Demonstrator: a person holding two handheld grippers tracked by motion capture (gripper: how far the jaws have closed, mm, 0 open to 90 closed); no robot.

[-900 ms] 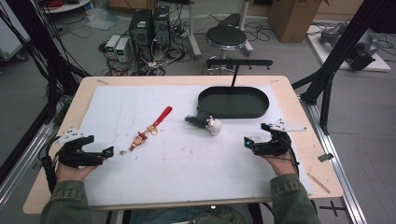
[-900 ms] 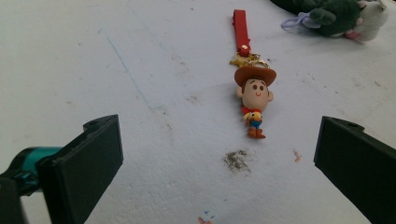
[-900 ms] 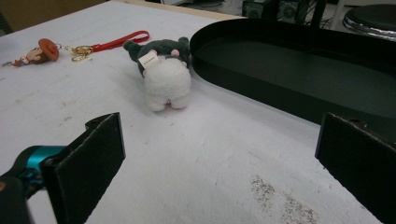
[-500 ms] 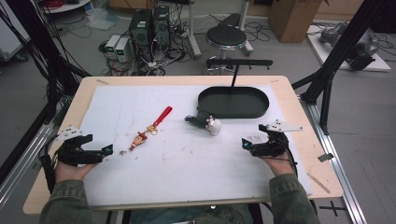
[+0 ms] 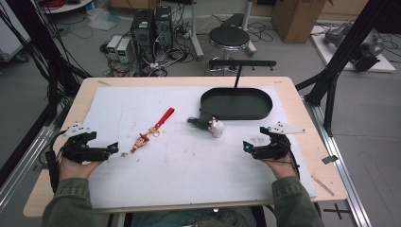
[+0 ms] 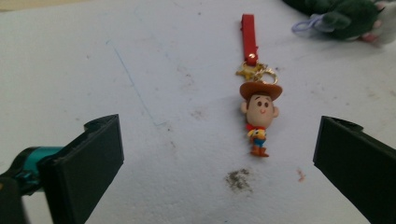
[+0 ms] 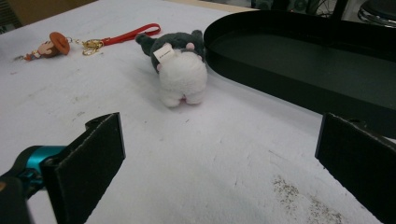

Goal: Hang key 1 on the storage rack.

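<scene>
Right hand-held gripper (image 5: 247,147) nearer plush toy (image 5: 210,125) (jaws wide, empty)

I moved the right gripper (image 5: 247,146) slightly leftward, away from the table edge and toward the plush toy (image 5: 208,124). It ended nearer the toy but well apart from it, with its jaws wide and nothing between them. I observed no other displacement.
</scene>
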